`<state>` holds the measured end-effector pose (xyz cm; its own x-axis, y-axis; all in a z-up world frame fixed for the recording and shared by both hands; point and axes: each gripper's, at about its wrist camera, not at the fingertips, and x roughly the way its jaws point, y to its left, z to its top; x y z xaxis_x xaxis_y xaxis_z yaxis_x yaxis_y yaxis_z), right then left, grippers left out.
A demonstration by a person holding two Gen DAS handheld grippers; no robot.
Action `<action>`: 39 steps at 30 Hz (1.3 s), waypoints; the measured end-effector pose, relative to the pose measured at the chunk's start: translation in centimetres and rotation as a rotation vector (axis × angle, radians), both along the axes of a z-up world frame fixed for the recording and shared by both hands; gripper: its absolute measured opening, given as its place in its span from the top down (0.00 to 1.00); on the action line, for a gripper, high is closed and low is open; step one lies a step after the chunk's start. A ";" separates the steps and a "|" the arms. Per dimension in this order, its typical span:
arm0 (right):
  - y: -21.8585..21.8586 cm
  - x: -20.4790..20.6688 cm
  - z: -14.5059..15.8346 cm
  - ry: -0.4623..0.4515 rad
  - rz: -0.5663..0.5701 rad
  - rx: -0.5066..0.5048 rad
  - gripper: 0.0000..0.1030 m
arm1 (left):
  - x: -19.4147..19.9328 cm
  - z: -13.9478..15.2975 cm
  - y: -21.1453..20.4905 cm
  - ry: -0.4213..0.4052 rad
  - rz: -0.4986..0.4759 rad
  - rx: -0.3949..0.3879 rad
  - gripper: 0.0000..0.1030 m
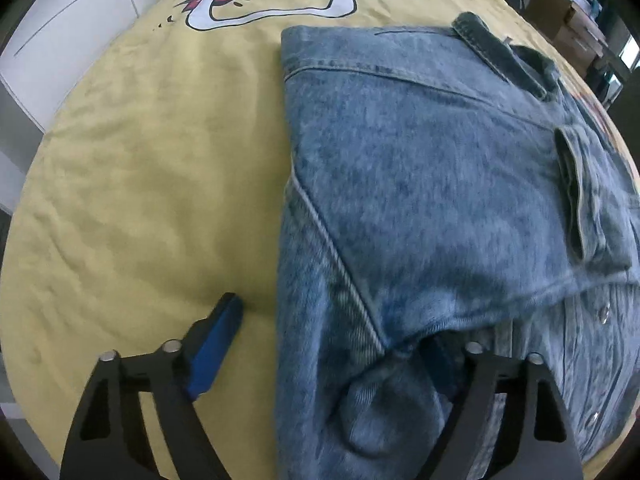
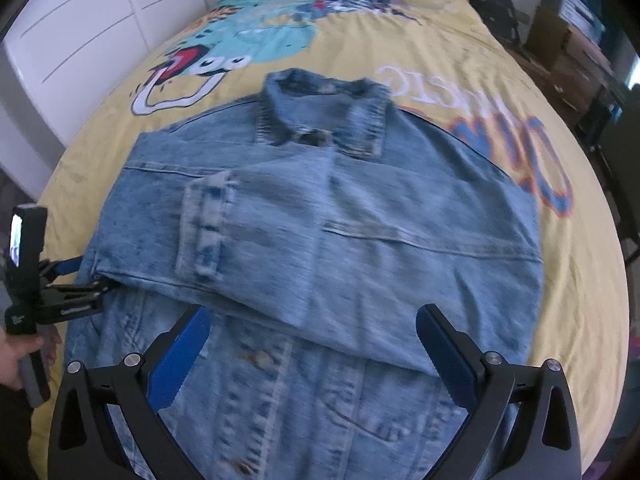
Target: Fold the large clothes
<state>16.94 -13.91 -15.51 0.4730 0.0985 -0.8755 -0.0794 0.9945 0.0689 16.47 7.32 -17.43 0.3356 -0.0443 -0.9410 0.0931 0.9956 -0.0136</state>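
denim jacket (image 2: 320, 216): judged heavy, stiff, best gripped at seams | left gripper (image 1: 320, 340): jaws part-open astride side fold, unpinched | right gripper (image 2: 316, 360): jaws wide, empty

One denim jacket (image 2: 320, 216), one yellow bedspread (image 2: 460, 40), two grippers: left (image 2: 86, 280), right (image 2: 312, 356).

A yellow bedspread (image 2: 500, 92) with a cartoon print (image 2: 224, 56) and large lettering (image 2: 492, 128) covers the bed ahead of the claw. White cabinet doors (image 2: 92, 28) stand off to the claw's left. Cardboard boxes (image 2: 568, 28) and a dark bag (image 2: 498, 8) sit far ahead to its right.
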 end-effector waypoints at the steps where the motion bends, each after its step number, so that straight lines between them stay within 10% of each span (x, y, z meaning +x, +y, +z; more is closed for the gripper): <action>1: 0.5 0.3 0.0 0.002 0.007 -0.006 0.00 | 0.1 0.2 -0.1 -0.001 -0.006 0.000 0.43; 4: 2.1 1.3 -0.2 0.006 0.027 -0.025 0.00 | 0.2 1.0 -1.1 -0.005 -0.070 -0.005 0.75; 19: 10.5 7.7 -5.7 0.136 0.059 -0.125 0.01 | -0.7 1.4 0.3 -0.029 -0.056 -0.020 0.85; 21: 9.9 7.7 -6.2 0.141 0.037 -0.119 0.07 | -1.1 1.4 0.7 -0.035 -0.050 -0.028 0.85; 23: 8.5 7.5 -5.9 0.144 -0.006 -0.104 0.48 | -1.0 1.1 0.8 -0.035 -0.040 -0.046 0.85; 26: 5.8 7.3 -4.9 0.142 -0.028 -0.061 0.74 | -0.9 1.3 1.3 -0.032 -0.025 -0.069 0.84; 39: -4.9 6.3 -3.4 0.134 -0.163 0.061 0.85 | -1.5 1.3 0.1 -0.039 -0.040 -0.030 0.77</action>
